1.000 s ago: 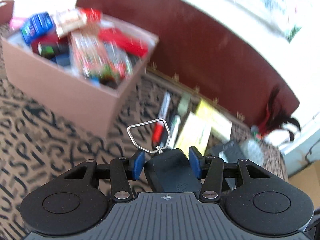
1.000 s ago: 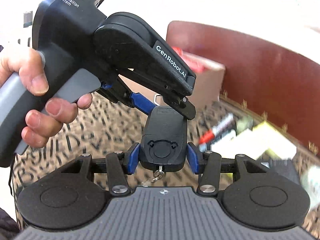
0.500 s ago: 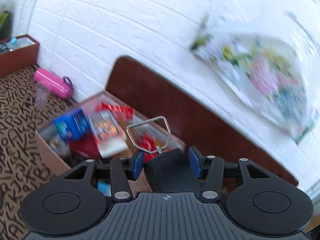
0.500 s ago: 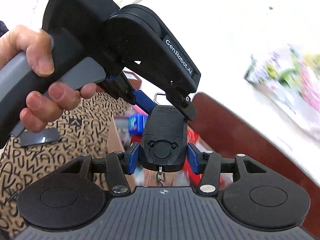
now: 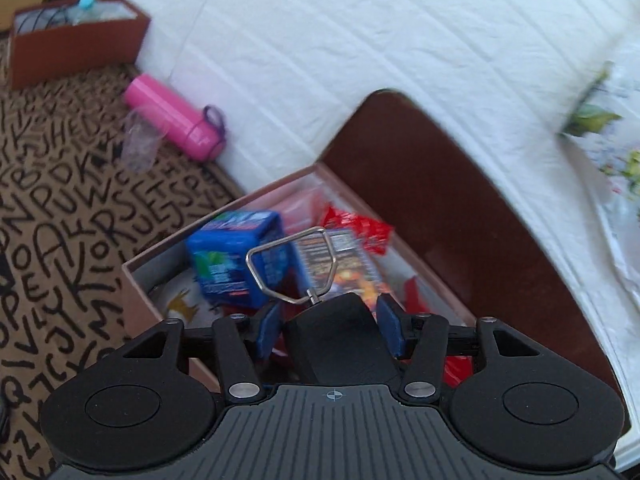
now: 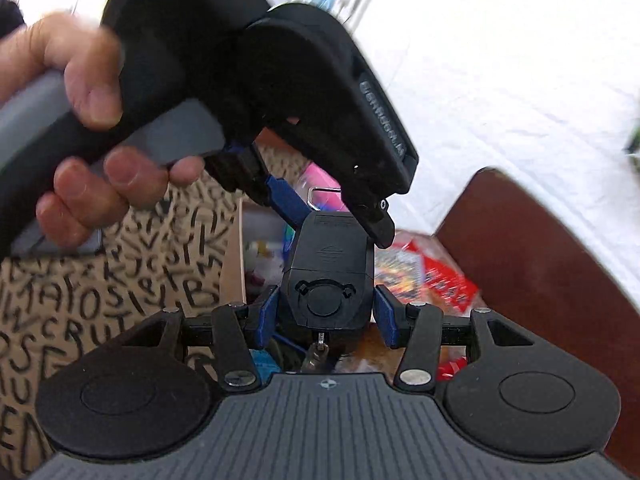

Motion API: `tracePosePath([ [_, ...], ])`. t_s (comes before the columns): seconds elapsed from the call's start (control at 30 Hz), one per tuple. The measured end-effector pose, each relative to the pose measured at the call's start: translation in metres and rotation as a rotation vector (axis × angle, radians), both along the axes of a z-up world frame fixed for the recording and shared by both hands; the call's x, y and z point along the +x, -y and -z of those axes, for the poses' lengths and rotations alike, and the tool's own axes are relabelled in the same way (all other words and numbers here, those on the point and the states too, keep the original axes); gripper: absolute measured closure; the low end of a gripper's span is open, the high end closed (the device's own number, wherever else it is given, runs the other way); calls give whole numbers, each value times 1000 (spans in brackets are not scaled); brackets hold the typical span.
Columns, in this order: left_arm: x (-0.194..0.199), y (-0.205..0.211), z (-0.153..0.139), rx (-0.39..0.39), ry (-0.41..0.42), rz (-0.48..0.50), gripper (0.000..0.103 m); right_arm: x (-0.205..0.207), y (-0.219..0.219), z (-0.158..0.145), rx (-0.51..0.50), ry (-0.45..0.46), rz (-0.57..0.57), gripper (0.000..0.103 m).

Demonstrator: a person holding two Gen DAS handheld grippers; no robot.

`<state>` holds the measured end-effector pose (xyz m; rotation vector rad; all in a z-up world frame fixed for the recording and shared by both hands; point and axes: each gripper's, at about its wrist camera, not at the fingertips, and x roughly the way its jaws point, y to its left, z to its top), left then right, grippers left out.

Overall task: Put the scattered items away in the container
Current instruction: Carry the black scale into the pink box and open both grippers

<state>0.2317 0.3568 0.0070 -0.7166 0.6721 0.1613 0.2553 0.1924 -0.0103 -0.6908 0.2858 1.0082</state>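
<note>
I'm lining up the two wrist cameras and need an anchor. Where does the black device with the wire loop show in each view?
Left wrist: the black device sits bottom centre between the left gripper's blue fingers, its wire loop pointing forward.
Right wrist: it stands at centre, between the right gripper's fingers below and the left gripper's above.
Shared landmark: the cardboard box behind it.

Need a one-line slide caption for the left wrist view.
Left gripper holds a black device with a wire loop above the open cardboard box of packets.
</note>
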Motion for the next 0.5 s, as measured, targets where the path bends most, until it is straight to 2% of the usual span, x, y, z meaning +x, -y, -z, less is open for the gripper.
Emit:
tracePosePath([
  [0.03, -1, -5, 7, -16, -23, -17, 30, 0, -3, 5, -22, 22, -4, 45],
  [0.07, -3, -10, 12, -26, -30, -29, 21, -1, -3, 9, -30, 55, -3, 40],
  [0.1, -7, -14, 15, -28, -23, -35, 18, -3, 0, 11, -30, 86, -3, 38],
  [0.13, -11, -16, 16, -21, -16, -33, 18, -4, 4, 12, -28, 102, -3, 34],
  [0.23, -19, -18, 12, 13, 1, -14, 18, -5, 17, 9, -26, 89, 17, 34],
  [0.3, -22, -12, 8, 18, 6, 9, 17, -9, 27, 7, -26, 79, 25, 38],
  [0.37, -25, -1, 4, 47, 9, 47, 16, -10, 33, 8, -38, 64, 27, 57],
  [0.5, -35, 28, -2, 190, 19, 109, 8, -9, 28, 8, -49, 24, 45, 58],
])
